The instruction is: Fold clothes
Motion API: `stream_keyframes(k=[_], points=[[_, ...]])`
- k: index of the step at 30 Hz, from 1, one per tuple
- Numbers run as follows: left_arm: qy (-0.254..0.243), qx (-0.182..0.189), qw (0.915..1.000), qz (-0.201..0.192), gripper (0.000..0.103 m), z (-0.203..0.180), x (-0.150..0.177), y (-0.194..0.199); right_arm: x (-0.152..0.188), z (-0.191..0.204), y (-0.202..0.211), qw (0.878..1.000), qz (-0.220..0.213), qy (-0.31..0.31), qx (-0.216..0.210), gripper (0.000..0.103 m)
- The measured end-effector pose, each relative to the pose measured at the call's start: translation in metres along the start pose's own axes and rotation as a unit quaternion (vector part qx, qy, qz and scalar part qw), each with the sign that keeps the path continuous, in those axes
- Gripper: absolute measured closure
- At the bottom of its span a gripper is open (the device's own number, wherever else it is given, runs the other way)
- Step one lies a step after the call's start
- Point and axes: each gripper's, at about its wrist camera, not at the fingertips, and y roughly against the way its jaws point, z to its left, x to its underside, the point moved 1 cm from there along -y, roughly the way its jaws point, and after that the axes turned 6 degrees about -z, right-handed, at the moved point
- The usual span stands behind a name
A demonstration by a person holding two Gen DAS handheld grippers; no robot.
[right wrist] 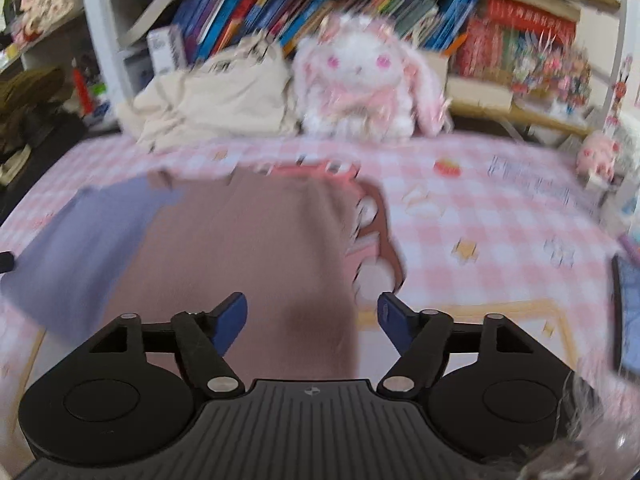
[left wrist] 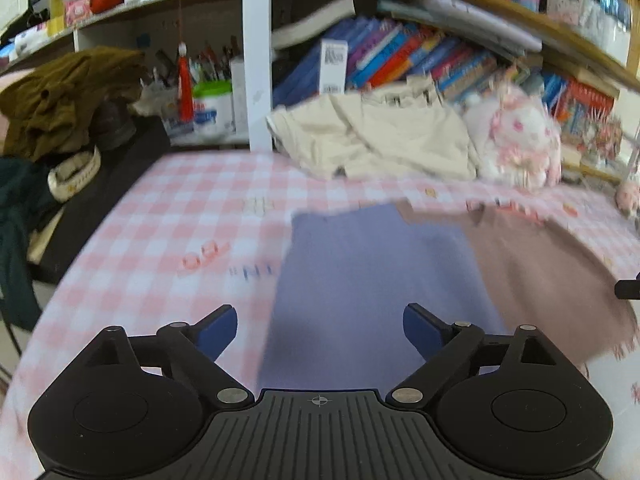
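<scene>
Gingham tablecloth [left wrist: 168,216] spread widest, carrying two-tone garment [right wrist: 248,248], lavender and mauve, flat at centre, long axis toward bookshelf [right wrist: 320,12]. Left gripper [left wrist: 320,330] and right gripper [right wrist: 312,320] above near edge, jaws wide, empty. Best regripped at matching corners, evenly.

No text can be read in either view; motion blur smears everything. The white box [left wrist: 333,65] standing among the books [left wrist: 404,56] carries dark print, too blurred to make out. The book spines show only colour bands. The pink checked tablecloth [left wrist: 192,216] bears small blue printed marks [left wrist: 252,271], likewise illegible.
</scene>
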Motion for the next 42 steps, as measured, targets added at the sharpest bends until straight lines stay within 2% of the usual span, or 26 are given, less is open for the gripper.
stream_keyframes(k=[3, 8, 12, 15, 20, 29, 37, 42], points=[[-0.007, 0.005, 0.9998, 0.02, 0.011, -0.008, 0.011, 0.003, 0.015, 0.011, 0.004, 1.0, 0.019, 0.002, -0.004, 0.028], [-0.013, 0.014, 0.9994, 0.029, 0.01, -0.017, 0.025, 0.016, 0.031, 0.021, 0.011, 0.999, 0.033, -0.005, 0.001, 0.024], [0.004, 0.019, 0.9991, 0.039, 0.01, -0.019, 0.032, 0.021, 0.042, 0.027, 0.018, 0.999, 0.04, -0.012, 0.01, 0.017], [0.032, 0.025, 0.9979, 0.05, 0.01, -0.016, 0.035, 0.021, 0.05, 0.03, 0.024, 0.999, 0.046, -0.017, 0.015, 0.016], [0.056, 0.03, 0.9963, 0.058, 0.01, -0.013, 0.042, 0.024, 0.057, 0.036, 0.031, 0.999, 0.049, -0.012, 0.019, 0.016], [0.053, 0.041, 0.9954, 0.069, 0.01, -0.017, 0.047, 0.029, 0.063, 0.042, 0.041, 0.999, 0.048, -0.006, 0.022, 0.015], [0.057, 0.05, 0.9952, 0.062, 0.009, -0.015, 0.049, 0.034, 0.067, 0.043, 0.045, 0.998, 0.049, -0.013, 0.025, 0.015], [0.114, 0.078, 0.9883, 0.065, 0.01, -0.004, 0.047, 0.03, 0.067, 0.045, 0.046, 0.999, 0.047, -0.011, 0.021, 0.015]])
